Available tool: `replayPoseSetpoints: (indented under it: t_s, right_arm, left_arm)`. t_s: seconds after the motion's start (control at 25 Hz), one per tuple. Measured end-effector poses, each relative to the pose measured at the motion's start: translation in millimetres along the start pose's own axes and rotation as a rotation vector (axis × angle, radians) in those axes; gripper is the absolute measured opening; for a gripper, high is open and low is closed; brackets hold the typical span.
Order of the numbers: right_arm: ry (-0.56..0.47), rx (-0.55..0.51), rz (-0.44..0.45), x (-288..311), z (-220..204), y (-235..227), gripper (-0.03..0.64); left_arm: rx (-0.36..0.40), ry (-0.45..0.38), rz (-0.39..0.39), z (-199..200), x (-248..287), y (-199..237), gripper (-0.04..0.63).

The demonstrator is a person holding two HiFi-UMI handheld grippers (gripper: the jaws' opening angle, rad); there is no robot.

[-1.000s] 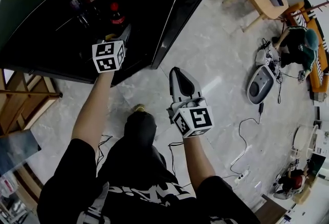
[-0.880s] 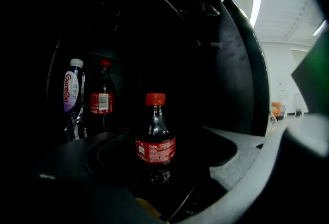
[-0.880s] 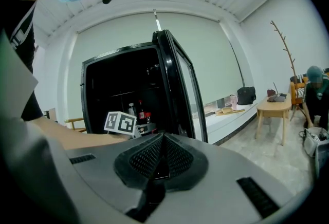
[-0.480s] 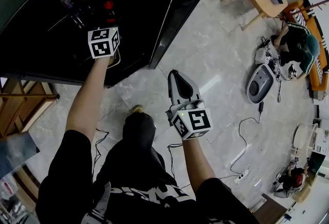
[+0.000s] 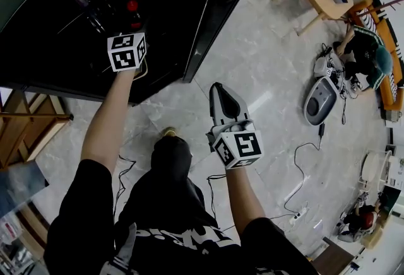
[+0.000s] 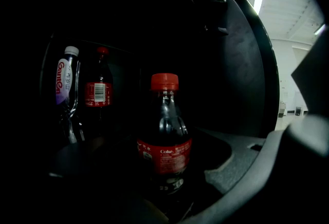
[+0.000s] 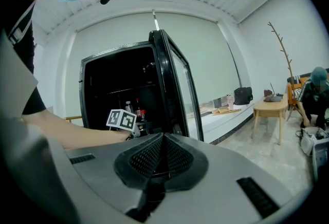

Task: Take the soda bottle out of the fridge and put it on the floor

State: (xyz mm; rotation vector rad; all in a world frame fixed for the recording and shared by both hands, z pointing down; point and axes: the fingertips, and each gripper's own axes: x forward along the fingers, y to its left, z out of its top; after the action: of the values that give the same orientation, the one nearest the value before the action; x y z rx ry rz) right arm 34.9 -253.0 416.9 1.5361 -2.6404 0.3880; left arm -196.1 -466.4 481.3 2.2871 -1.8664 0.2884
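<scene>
Soda bottle [image 6: 164, 141] upright inside fridge [image 5: 50, 28], not gripped yet.
Left gripper [image 5: 130, 26] in the fridge, jaws have just been closing with the bottle between them, gap showing at the right jaw. Right gripper [image 5: 219, 89] outside above the floor [image 5: 271, 78], jaws together, empty.

Left gripper [image 5: 129, 31] advanced, fingers [image 6: 288, 166] closing round soda bottle [image 6: 164, 135].

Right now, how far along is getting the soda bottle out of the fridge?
Done: fridge door open, left gripper inside. In hand: its jaws have just been closing around the soda bottle, no grip visible. Left: lifting it out onto the floor. Right gripper idle, shut.
</scene>
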Motion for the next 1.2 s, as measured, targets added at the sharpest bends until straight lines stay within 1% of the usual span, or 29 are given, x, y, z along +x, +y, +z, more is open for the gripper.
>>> replayPoseSetpoints:
  t_s: [0.08, 0.32, 0.6, 0.72, 0.88, 1.0, 1.2]
  right_arm:
    - [-0.004, -0.005, -0.005, -5.0, -1.7, -2.0, 0.021]
    - [-0.021, -0.004, -0.031, -28.7, -16.9, -3.6, 0.021]
    - [-0.06, 0.005, -0.089, -61.1, -39.2, -16.6, 0.021]
    - [-0.079, 0.002, -0.113, -75.0, -56.7, -23.5, 0.021]
    - [-0.087, 0.005, -0.146, -91.7, -92.8, -36.8, 0.021]
    - [-0.095, -0.001, -0.154, -98.1, -125.8, -41.8, 0.021]
    - [-0.1, -0.032, -0.188, -106.7, -184.6, -56.6, 0.021]
  left_arm:
    - [0.002, -0.005, -0.017, 1.5, -8.7, -8.7, 0.305]
    - [0.007, -0.057, -0.096, 10.7, -53.0, -38.9, 0.304]
    - [0.036, -0.065, -0.211, -1.0, -89.6, -84.0, 0.304]
    - [0.023, -0.069, -0.267, -16.6, -101.7, -103.1, 0.304]
    - [0.027, -0.086, -0.332, -40.3, -112.5, -133.2, 0.304]
    - [0.037, -0.103, -0.358, -63.6, -114.3, -148.0, 0.304]
    - [0.025, -0.116, -0.407, -106.2, -112.8, -170.9, 0.304]
